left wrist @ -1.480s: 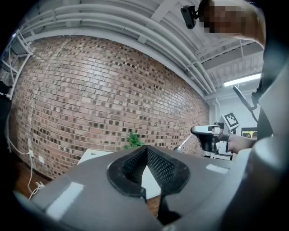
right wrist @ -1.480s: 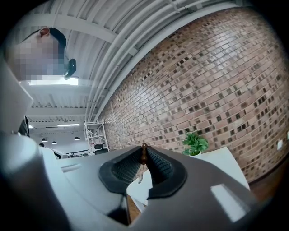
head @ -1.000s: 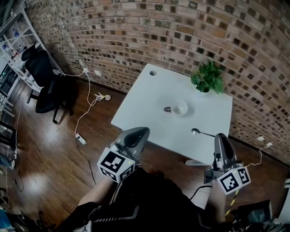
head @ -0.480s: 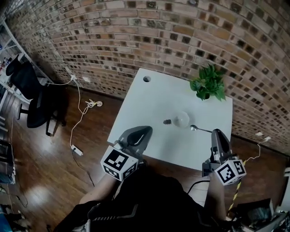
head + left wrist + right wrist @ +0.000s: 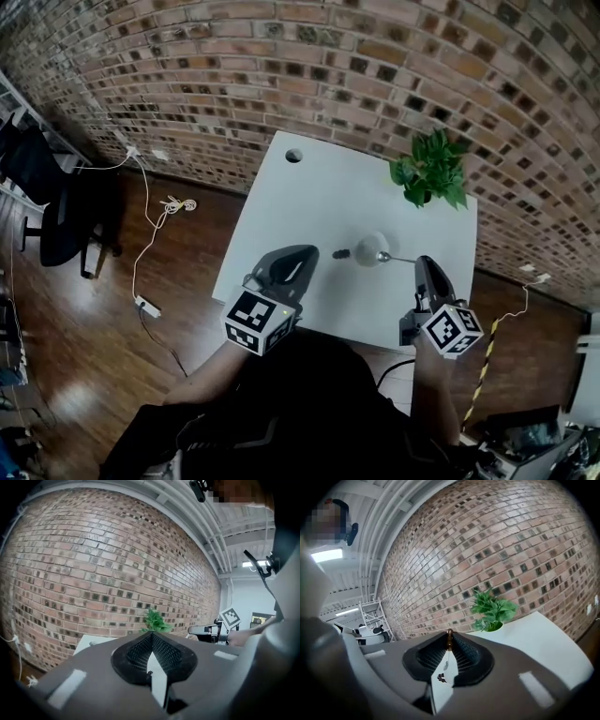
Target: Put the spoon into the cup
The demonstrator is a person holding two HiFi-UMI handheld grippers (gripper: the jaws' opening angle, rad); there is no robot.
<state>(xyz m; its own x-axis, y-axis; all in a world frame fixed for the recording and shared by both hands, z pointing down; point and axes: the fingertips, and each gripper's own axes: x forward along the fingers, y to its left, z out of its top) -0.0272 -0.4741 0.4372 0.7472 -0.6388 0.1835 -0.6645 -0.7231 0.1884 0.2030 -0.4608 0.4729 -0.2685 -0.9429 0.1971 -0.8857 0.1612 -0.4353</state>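
A white cup (image 5: 368,247) stands mid-table on the white table (image 5: 300,202). My right gripper (image 5: 422,263) is shut on the handle of a metal spoon (image 5: 396,258). The spoon sticks out to the left, and its bowl overlaps the cup's right rim. Whether it touches the cup I cannot tell. In the right gripper view a small brown end (image 5: 449,633) shows pinched at the tips of the right gripper (image 5: 449,638). My left gripper (image 5: 305,253) hovers over the table's near left part, left of the cup. Its jaws meet with nothing between them, as the left gripper view shows (image 5: 152,637).
A small dark object (image 5: 343,253) lies just left of the cup. A potted green plant (image 5: 429,173) stands at the far right corner by the brick wall. A round hole (image 5: 293,156) sits in the far left corner. Cables and an office chair (image 5: 42,202) are on the wooden floor to the left.
Both grippers have come forward over the table. The right one carried the spoon left to the cup's right rim. The head view has moved closer to the table.
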